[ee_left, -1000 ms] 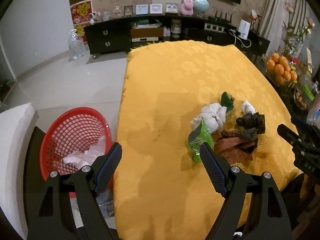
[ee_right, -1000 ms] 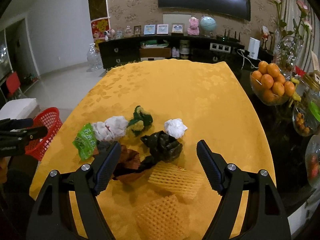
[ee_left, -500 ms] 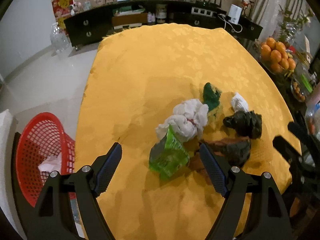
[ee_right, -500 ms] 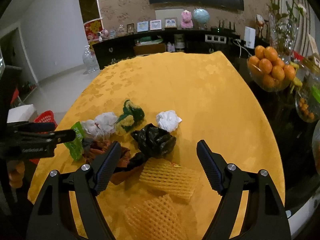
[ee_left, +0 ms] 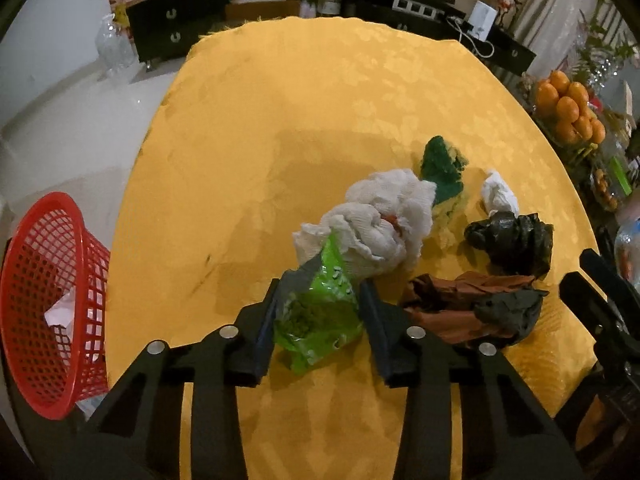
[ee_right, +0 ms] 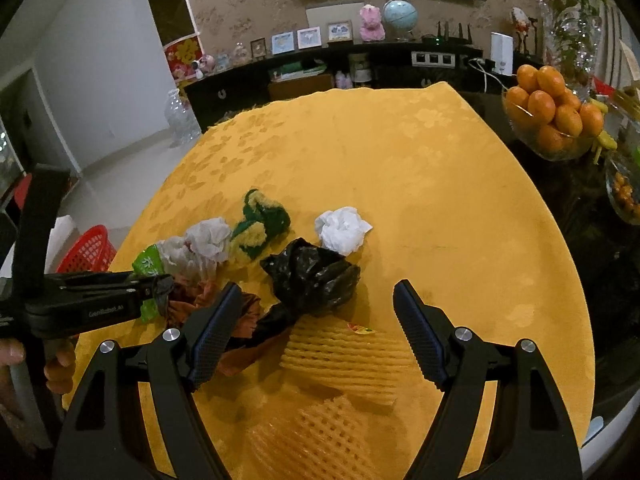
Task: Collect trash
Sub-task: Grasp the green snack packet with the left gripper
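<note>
On the yellow tablecloth [ee_left: 280,140] lies a cluster of trash. My left gripper [ee_left: 320,286] points steeply down, its jaws closing with a green snack wrapper [ee_left: 316,316] between them and both pads touching it. Just beyond the wrapper are a white crumpled paper towel [ee_left: 380,224], a green-yellow cloth [ee_left: 442,168], a white tissue [ee_left: 498,196], a black bag [ee_left: 512,240] and brown paper [ee_left: 460,304]. My right gripper [ee_right: 318,286] hangs open above the black bag [ee_right: 312,276], with two yellow foam nets [ee_right: 344,356] below it. The red basket [ee_left: 44,300] stands off the table's left edge.
A glass bowl of oranges [ee_right: 548,120] and jars stand on the dark surface at the right. A black sideboard [ee_right: 304,76] with frames and a globe runs along the far wall. A hand [ee_right: 56,364] holds the left gripper's handle. Light floor lies to the left.
My left gripper has come down and rightward from beside the basket onto the green wrapper, and its jaws have narrowed around it. The right gripper sank slightly and stays open.
</note>
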A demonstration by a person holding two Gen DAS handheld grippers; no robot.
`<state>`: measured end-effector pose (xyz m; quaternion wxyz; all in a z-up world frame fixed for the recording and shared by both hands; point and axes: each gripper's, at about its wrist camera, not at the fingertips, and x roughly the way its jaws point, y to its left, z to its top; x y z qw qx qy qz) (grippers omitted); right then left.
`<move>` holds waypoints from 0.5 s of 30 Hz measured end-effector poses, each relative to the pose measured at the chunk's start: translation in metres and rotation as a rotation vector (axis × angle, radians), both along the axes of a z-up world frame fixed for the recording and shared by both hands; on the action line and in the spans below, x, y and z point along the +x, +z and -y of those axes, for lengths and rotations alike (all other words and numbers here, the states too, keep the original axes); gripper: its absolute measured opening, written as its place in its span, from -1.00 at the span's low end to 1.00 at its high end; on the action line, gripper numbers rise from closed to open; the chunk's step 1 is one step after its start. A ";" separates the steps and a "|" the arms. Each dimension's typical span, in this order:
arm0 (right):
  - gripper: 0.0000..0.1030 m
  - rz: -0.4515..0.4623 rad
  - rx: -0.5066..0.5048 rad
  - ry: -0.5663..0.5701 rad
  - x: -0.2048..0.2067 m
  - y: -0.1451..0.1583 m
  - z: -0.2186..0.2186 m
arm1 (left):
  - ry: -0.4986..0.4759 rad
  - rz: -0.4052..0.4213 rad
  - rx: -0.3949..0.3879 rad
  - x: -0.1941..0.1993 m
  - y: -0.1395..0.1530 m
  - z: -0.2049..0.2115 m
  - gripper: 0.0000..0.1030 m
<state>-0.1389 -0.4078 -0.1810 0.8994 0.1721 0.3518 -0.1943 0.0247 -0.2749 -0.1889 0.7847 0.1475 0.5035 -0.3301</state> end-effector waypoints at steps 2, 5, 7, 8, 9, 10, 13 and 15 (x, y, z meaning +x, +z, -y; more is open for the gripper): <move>0.46 -0.004 0.003 0.004 0.002 -0.002 0.000 | -0.006 0.008 -0.002 -0.002 0.002 -0.002 -0.29; 0.46 -0.008 0.000 0.012 0.005 -0.003 -0.003 | -0.005 0.037 -0.007 -0.006 0.008 -0.009 -0.30; 0.46 -0.009 -0.004 0.018 0.005 -0.003 -0.005 | -0.003 0.060 -0.011 -0.010 0.014 -0.015 -0.30; 0.46 -0.009 -0.008 0.020 0.005 -0.003 -0.007 | -0.002 0.080 -0.011 -0.012 0.018 -0.020 -0.30; 0.46 -0.010 -0.010 0.022 0.005 -0.003 -0.007 | -0.002 0.100 -0.007 -0.016 0.022 -0.024 -0.30; 0.46 -0.010 -0.012 0.025 0.006 -0.003 -0.008 | -0.003 0.111 -0.006 -0.017 0.024 -0.027 -0.30; 0.46 -0.018 -0.023 0.034 0.007 -0.004 -0.010 | 0.012 0.140 -0.019 -0.021 0.035 -0.044 -0.30; 0.46 -0.033 -0.035 0.035 0.008 -0.006 -0.012 | 0.029 0.147 -0.033 -0.022 0.040 -0.055 -0.30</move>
